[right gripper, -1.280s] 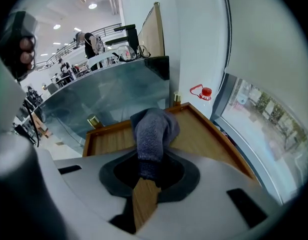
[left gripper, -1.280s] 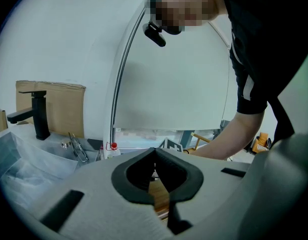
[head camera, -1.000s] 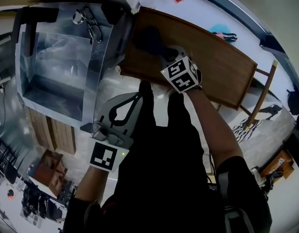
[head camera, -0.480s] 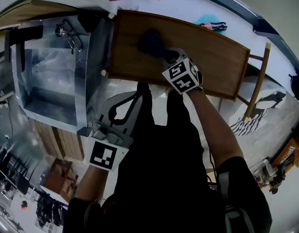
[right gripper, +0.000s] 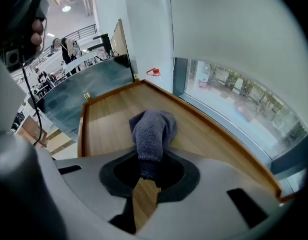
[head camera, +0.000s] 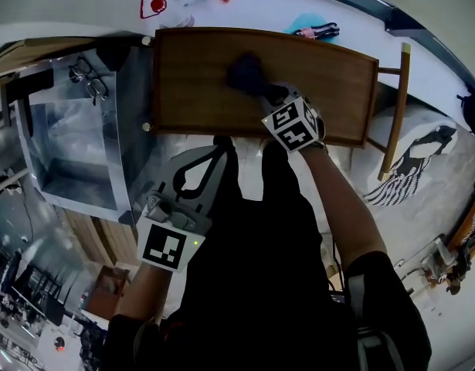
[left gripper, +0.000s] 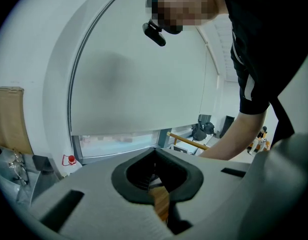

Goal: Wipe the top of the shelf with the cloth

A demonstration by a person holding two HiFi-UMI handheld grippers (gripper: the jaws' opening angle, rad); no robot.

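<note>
Cloth (right gripper: 152, 129): dark grey, bunched into a lump, lying on the shelf top (right gripper: 106, 119) about mid-width and nearer the far rim. Near end clamped between the fingers of the right gripper (right gripper: 143, 176). Probably mid-wipe, judging by the pose.

First risk: wiping with a wad rather than a flat pad. Covers only a narrow strip per pass, so likely to leave stripes of untouched wood, most of all along the raised rim and in the corners.

Second risk: gripping so little of the fabric. Easy to drag it out of the fingers by pressing hard or snagging on the rim, and then to leave it lying on the wood.

Third risk: tilting too low and scraping the hard fingertips over the wood instead of the fabric.

Beyond the shelf: avoid pushing past the far rim, with only the window sill behind to catch a dropped cloth. Avoid sweeping too far left as well. Just beside the shelf's left end stands a clear box (head camera: 67, 153) with a pair of glasses (head camera: 89, 82) on its top, easy to knock.

Left gripper (head camera: 215, 157): near the body, well apart from the shelf, fingers closed together on nothing. No steadying from that side, so beware of rocking the shelf on hard strokes.
</note>
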